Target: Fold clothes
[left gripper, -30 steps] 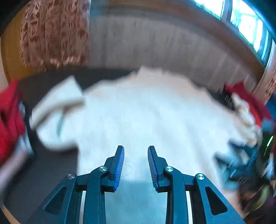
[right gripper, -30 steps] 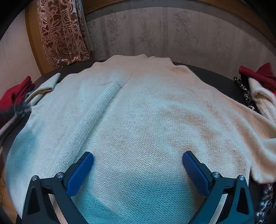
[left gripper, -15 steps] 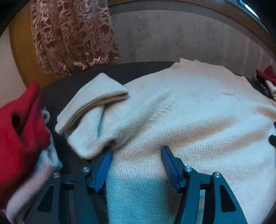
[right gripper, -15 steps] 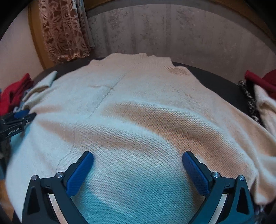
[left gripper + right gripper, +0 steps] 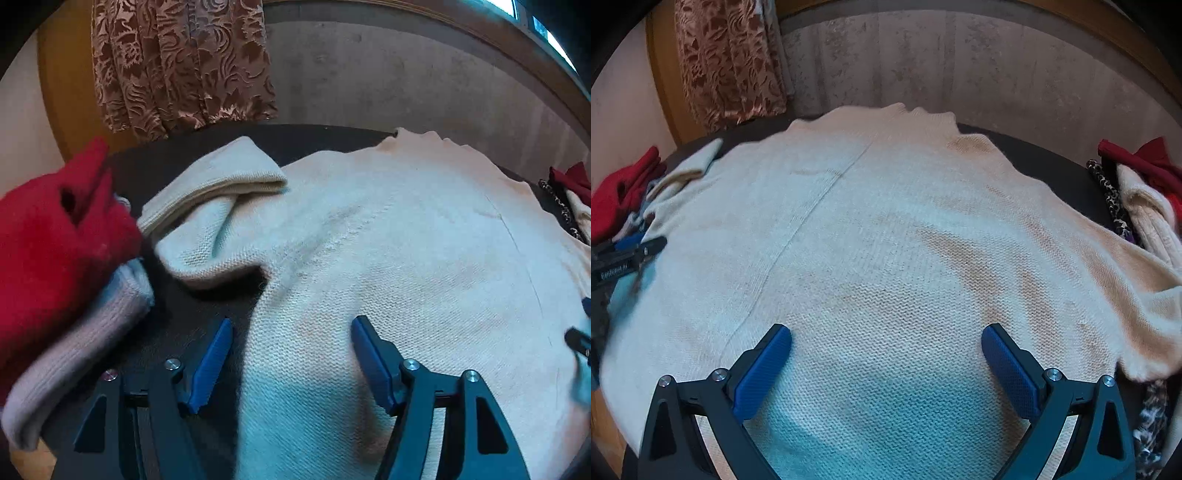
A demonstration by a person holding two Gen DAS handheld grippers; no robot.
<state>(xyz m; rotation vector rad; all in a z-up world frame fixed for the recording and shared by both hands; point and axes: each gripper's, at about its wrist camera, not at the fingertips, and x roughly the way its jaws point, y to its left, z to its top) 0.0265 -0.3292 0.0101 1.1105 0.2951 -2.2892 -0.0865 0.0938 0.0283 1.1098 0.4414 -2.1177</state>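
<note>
A cream knit sweater lies spread flat on the dark table, neck at the far side. Its left sleeve is folded back on itself beside the body. My left gripper hovers over the sweater's left side edge. Its jaws are closing, with the edge between them and the pads clear of the cloth. It shows small at the left of the right wrist view as the left gripper. My right gripper is wide open above the lower middle of the sweater, holding nothing.
A red garment lies on a folded pale knit at the table's left. At the right edge a pile holds a cream knit, red cloth and leopard-print fabric. A patterned curtain and a wall stand behind.
My left gripper has swung left from the sweater's middle to its left edge, and its jaws have spread wider. It has come into the right wrist view. The right gripper has barely shifted.
</note>
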